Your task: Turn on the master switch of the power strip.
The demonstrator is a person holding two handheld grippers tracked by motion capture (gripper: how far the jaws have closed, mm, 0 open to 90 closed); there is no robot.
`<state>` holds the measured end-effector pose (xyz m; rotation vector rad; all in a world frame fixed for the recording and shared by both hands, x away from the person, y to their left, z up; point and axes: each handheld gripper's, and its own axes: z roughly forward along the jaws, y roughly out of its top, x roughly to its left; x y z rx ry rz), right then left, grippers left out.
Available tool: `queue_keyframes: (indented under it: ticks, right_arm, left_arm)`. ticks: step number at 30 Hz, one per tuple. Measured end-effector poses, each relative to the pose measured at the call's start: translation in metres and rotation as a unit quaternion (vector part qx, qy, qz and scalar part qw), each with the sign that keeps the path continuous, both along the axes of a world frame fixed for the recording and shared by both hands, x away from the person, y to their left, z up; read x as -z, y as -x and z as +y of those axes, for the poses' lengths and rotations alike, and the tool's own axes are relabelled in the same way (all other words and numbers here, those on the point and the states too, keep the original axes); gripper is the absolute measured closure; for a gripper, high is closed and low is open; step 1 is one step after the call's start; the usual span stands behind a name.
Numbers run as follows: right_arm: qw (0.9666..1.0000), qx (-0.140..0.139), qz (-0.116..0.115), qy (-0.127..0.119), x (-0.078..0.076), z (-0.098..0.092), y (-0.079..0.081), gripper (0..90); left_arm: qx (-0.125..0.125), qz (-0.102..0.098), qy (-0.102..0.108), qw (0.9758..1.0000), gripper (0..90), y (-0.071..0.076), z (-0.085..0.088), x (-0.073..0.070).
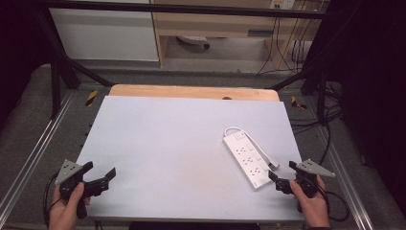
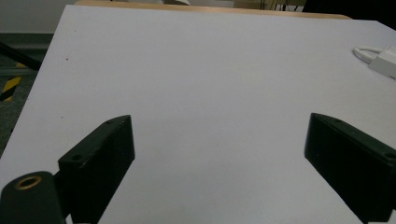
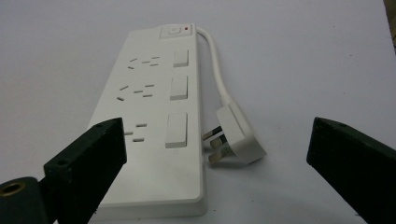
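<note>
A white power strip (image 1: 247,158) (image 3: 154,116) with three sockets and three switches lies on the right part of the pale table mat (image 1: 182,143). Its short white cord loops round to a white plug (image 3: 236,135) (image 1: 273,164) lying beside it on the mat. My right gripper (image 1: 282,173) (image 3: 217,154) is held at the table's near right corner, just in front of the strip's near end, jaws wide open with nothing gripped. My left gripper (image 1: 101,171) (image 2: 219,144) is held at the near left corner, open and empty over bare mat.
The mat covers a wooden table (image 1: 191,91) inside a black metal frame (image 1: 62,76). Cables (image 1: 330,129) run along the floor on the right. A white cabinet (image 1: 105,33) and a wooden desk (image 1: 215,24) stand beyond the table.
</note>
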<state>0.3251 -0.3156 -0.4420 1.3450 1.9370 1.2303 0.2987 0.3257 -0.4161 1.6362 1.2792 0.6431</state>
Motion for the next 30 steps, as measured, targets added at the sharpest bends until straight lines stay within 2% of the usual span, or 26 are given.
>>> queue_keyframes:
  ticks: [7, 15, 17, 18, 20, 27, 30]
  right_arm:
    - [0.9999, -0.004, -0.009, -0.003, -0.002, 0.001, 0.0, 3.6]
    - [0.9999, 0.009, -0.001, -0.013, -0.006, 0.003, -0.001, 2.8]
    - [0.9997, 0.012, 0.002, -0.022, -0.007, 0.003, -0.001, 2.6]
    - [0.9992, 0.018, 0.007, -0.035, -0.008, 0.004, -0.002, 2.5]
    - [0.9991, 0.017, 0.008, -0.039, -0.008, 0.004, -0.003, 2.5]
    - [0.999, 0.018, 0.009, -0.041, -0.016, 0.011, -0.009, 2.7]
    - [0.9993, 0.015, 0.009, -0.034, -0.018, 0.014, -0.013, 3.0]
  left_arm:
    - [0.005, 0.002, -0.006, 1.0, 8.0, -0.002, -0.002, 0.0]
    - [0.013, 0.006, -0.011, 0.9998, 7.8, -0.003, -0.004, 0.002]
    - [0.015, 0.006, -0.01, 0.9998, 7.7, -0.003, -0.005, 0.002]
    - [0.016, 0.005, -0.01, 0.9998, 7.7, -0.003, -0.006, 0.002]
    - [0.018, 0.005, -0.011, 0.9998, 7.7, -0.003, -0.006, 0.002]
    - [0.023, 0.007, -0.013, 0.9996, 7.6, -0.004, -0.009, 0.002]
    - [0.025, 0.007, -0.013, 0.9996, 7.5, -0.004, -0.009, 0.002]
